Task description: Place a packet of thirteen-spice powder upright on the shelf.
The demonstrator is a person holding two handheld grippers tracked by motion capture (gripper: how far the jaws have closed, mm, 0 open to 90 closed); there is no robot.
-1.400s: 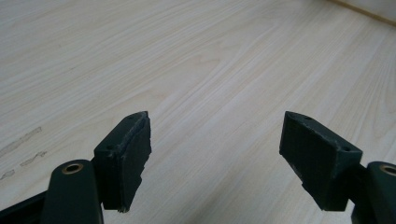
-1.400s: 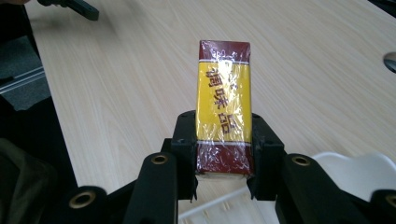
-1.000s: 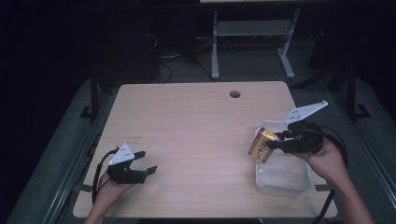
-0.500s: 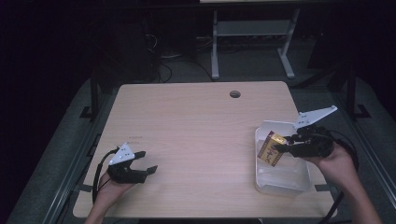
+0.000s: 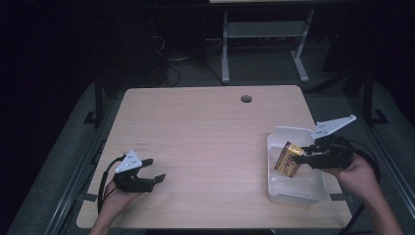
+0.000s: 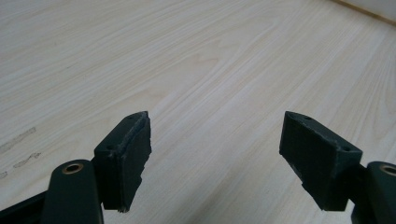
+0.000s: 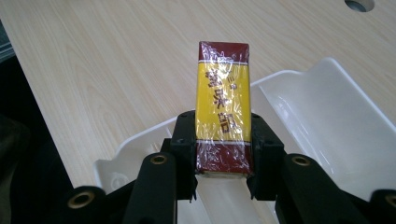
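Observation:
A yellow and dark-red wrapped packet (image 7: 223,105) is held in my right gripper (image 7: 223,154), whose jaws are shut on its lower end. In the high view the packet (image 5: 288,159) hangs over the left part of a white plastic tray (image 5: 293,196) at the table's right side, with the right gripper (image 5: 304,153) just right of it. My left gripper (image 5: 152,170) rests near the table's front left, open, and nothing lies between its fingertips (image 6: 126,154) but bare wood.
The light wooden table (image 5: 205,132) has a round cable hole (image 5: 246,99) near its far edge. A white tray wall (image 7: 327,98) curves up on the right in the right gripper view. Dark floor and a metal stand (image 5: 264,39) lie beyond the table.
My right gripper has moved down and toward me with the packet, from above the tray's far edge to low over the tray. The left gripper has stayed still.

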